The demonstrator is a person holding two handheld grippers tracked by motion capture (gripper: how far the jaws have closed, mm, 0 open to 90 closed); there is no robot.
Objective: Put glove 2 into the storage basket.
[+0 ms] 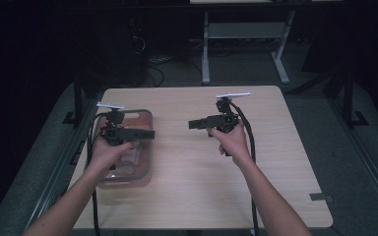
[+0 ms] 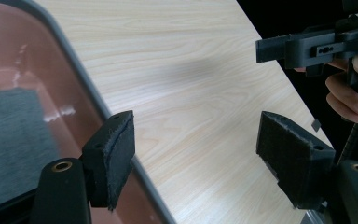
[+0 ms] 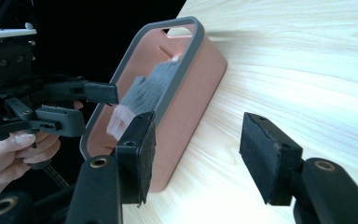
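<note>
A salmon-pink bin (image 1: 151,162) with a grey rim stands on the left of the wooden table (image 1: 202,187). A grey cloth (image 3: 151,86) lies inside it, also visible as a cloth (image 2: 14,135) in the left gripper view. My left gripper (image 1: 150,134) hovers over the bin, jaws pointing right, open and empty (image 2: 196,140). My right gripper (image 1: 191,124) is held over the table's middle, pointing left toward the bin (image 3: 200,79), open with nothing between its pads (image 3: 198,140). The two grippers face each other, apart.
A small grey tape mark (image 1: 321,197) sits near the table's right front edge. Behind the table stand the white legs of another table (image 1: 205,54) and floor cables (image 1: 152,73). Surroundings are dark.
</note>
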